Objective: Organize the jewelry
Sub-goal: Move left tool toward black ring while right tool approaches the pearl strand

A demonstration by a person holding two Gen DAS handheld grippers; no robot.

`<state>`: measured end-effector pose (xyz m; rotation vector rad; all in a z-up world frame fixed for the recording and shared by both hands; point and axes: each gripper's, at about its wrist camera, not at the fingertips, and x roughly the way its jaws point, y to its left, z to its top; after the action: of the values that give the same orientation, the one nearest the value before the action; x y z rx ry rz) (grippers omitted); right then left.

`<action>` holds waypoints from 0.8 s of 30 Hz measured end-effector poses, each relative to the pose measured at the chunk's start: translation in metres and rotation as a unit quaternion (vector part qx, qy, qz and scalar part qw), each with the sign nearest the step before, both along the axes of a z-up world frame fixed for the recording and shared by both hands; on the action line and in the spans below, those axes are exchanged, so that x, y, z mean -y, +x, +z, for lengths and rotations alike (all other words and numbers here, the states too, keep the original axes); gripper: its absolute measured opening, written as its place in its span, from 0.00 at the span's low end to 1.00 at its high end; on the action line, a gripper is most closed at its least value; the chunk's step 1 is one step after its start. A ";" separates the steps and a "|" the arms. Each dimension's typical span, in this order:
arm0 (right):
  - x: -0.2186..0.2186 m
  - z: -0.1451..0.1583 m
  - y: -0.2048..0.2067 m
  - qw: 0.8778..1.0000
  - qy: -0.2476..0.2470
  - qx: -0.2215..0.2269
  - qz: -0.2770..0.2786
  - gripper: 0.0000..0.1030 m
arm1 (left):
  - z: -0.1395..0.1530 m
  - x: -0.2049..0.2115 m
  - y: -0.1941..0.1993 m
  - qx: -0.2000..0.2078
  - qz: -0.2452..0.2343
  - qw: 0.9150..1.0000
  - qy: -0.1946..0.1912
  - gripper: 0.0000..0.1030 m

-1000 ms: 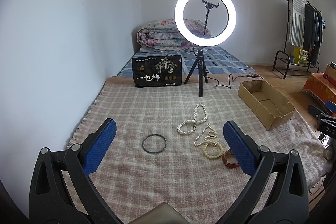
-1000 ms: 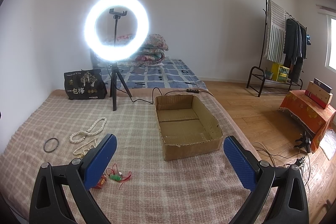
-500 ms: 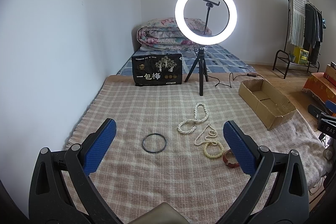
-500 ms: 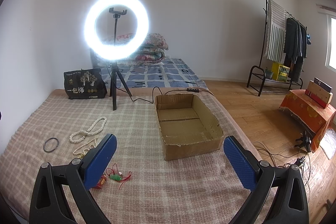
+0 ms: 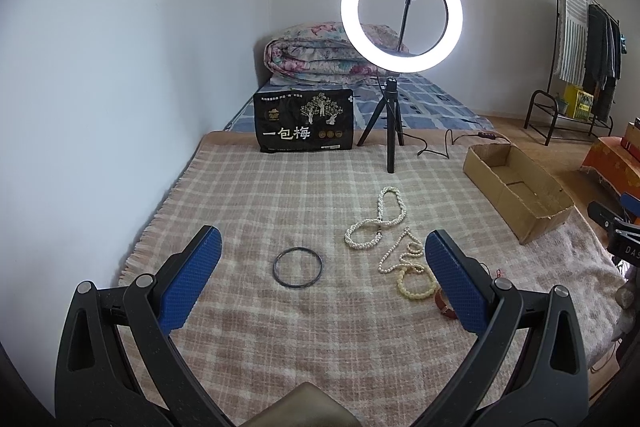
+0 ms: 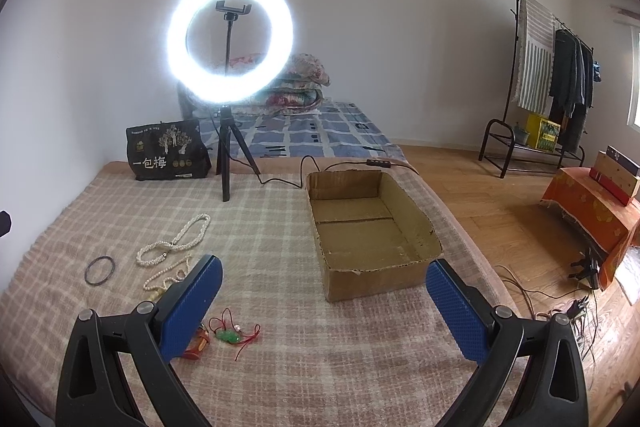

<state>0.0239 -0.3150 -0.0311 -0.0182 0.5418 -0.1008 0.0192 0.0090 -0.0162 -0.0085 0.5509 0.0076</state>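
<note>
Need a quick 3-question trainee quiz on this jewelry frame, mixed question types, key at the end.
1. True or false: the cardboard box already holds jewelry.
2. Multiple choice: the dark ring lies (A) inside the box, (B) on the blanket left of the pearl necklace, (C) between the right gripper's fingers.
3. Fill in: the left gripper is ____, holding nothing.

Key: 1 false, the box looks empty; 2 B; 3 open.
</note>
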 end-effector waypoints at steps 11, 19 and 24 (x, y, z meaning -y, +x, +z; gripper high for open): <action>-0.012 -0.022 0.025 1.000 -0.004 -0.012 0.026 1.00 | -0.011 -0.035 0.031 -0.016 0.043 0.999 -0.010 1.00; -0.028 -0.032 0.041 0.998 -0.003 -0.008 0.064 1.00 | -0.019 -0.054 0.049 -0.028 0.039 0.999 -0.013 1.00; -0.044 -0.044 0.053 0.993 -0.006 -0.032 0.111 1.00 | -0.019 -0.071 0.060 -0.032 0.044 0.998 -0.038 0.98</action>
<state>0.0773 -0.2714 -0.0749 -0.0935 0.6003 0.1140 0.0788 0.0796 -0.0348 -0.1065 0.6143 0.0729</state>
